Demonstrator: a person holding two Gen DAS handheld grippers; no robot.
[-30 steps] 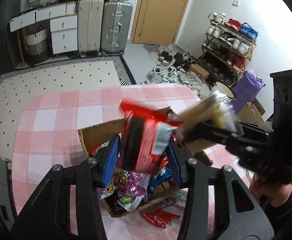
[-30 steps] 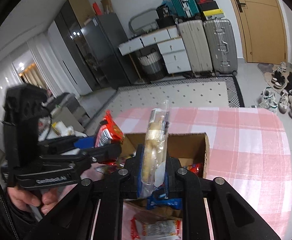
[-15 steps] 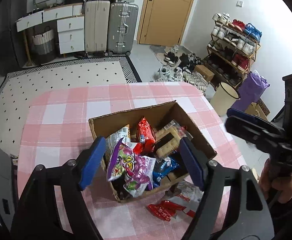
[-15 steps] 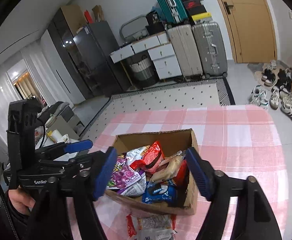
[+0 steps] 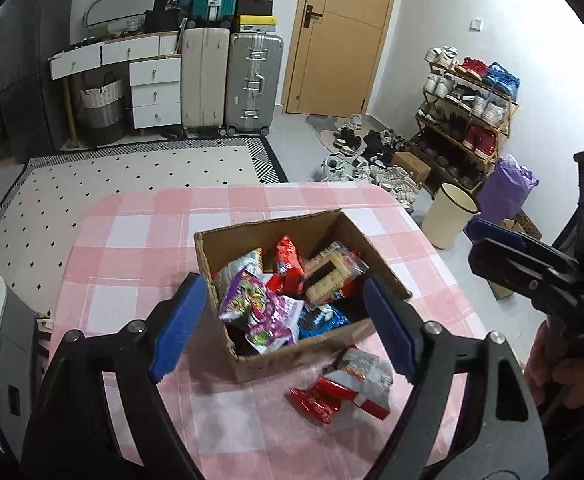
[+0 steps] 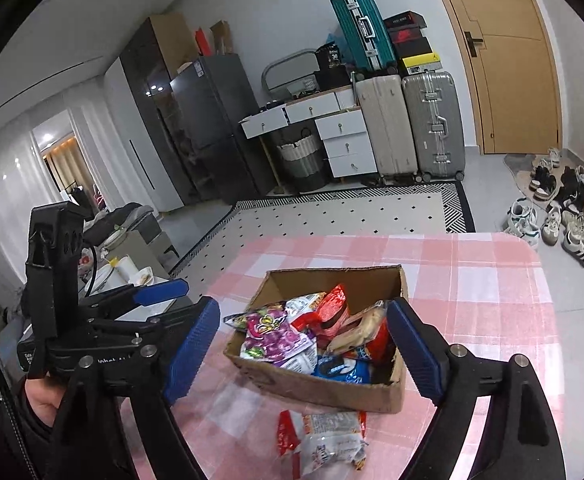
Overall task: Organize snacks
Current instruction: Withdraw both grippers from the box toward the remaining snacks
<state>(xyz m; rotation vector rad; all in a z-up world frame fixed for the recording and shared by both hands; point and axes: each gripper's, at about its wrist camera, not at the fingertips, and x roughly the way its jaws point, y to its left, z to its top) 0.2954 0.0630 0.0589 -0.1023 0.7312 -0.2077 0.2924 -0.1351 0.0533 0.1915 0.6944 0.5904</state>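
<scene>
Only "36" reads, on black bag [image 6: 333, 57].

Both wrist cameras look forward and down between their own spread jaws, from above the near edge of the bench [image 5: 140, 240]. Each sits near the cardboard box [image 5: 248, 240] [image 6: 315, 390]. Both views share the box, bench, suitcases [image 5: 254, 80] [image 6: 431, 120] and door [image 5: 339, 32] [image 6: 507, 56].

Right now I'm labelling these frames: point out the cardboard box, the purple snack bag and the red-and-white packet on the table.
cardboard box [image 5: 311, 354], left wrist view, near wall.
purple snack bag [image 5: 258, 310], left wrist view, printed face.
red-and-white packet [image 6: 323, 436], right wrist view, middle.
</scene>
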